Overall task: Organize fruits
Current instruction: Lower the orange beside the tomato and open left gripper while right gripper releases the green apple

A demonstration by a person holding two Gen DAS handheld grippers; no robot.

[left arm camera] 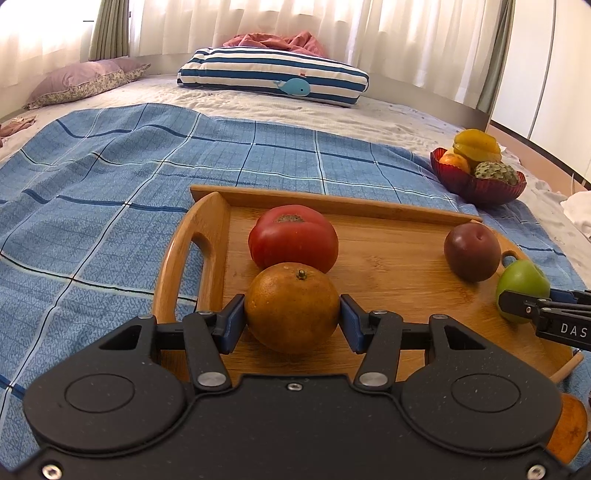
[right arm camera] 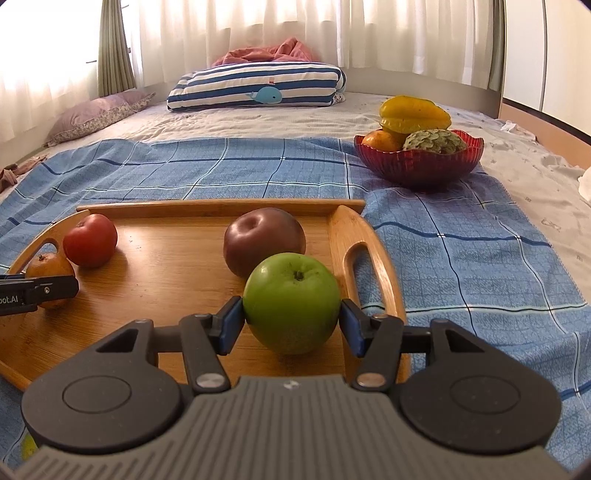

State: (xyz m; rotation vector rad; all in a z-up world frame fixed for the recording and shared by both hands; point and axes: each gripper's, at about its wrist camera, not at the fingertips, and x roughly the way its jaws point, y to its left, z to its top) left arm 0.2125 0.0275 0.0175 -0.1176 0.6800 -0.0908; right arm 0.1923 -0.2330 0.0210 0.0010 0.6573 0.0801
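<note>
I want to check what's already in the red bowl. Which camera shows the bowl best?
The right wrist view: the red bowl sits fairly near and whole, holding a star fruit, a custard apple and an orange fruit. The left wrist view shows the same bowl smaller, near the right edge.

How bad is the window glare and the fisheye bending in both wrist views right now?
Left wrist view: curtains blown out white; orange and tray sharp and evenly lit, only soft shadows; the bed's far edge bows. Right wrist view: same backlight, green apple crisp, red bowl clear, room edges curve.
</note>
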